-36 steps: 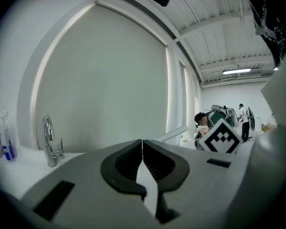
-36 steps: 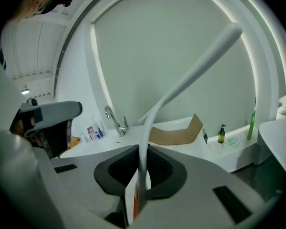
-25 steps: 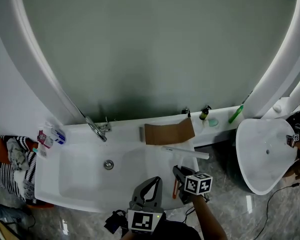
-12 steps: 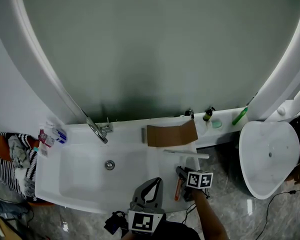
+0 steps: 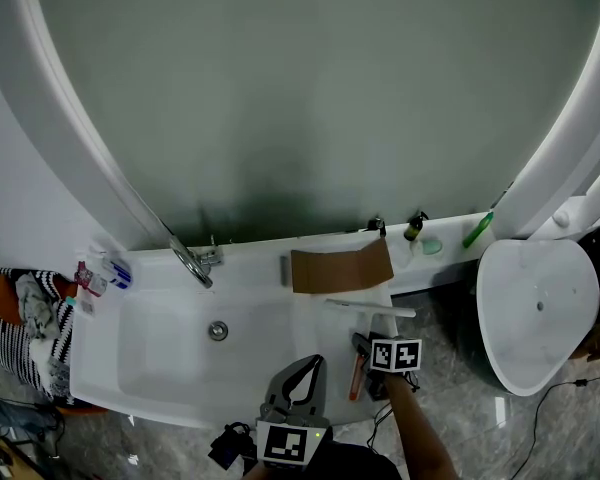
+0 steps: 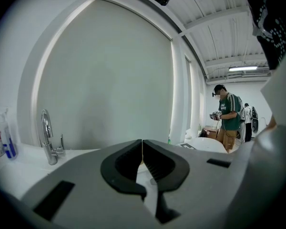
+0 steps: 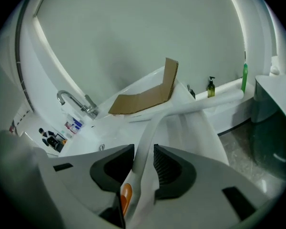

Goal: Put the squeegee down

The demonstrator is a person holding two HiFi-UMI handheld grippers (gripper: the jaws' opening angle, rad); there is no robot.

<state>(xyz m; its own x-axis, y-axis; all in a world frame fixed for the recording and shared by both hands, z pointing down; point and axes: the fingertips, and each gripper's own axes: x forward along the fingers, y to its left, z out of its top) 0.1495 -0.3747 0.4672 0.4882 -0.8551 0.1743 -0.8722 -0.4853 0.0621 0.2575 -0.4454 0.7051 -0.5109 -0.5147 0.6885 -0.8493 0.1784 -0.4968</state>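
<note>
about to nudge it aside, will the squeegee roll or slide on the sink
Probably won't roll: the squeegee has a long crossbar blade that should stop it turning. It may slide, since the sink looks smooth and glossy. Its handle looks rigid between the opening jaws of the right gripper.

It was a bathroom set-up inside a bare hall. A white washbasin carried a chrome faucet at its back edge and toiletries at its left. An arched panel stood behind the washbasin, and a strip light hung above.
</note>
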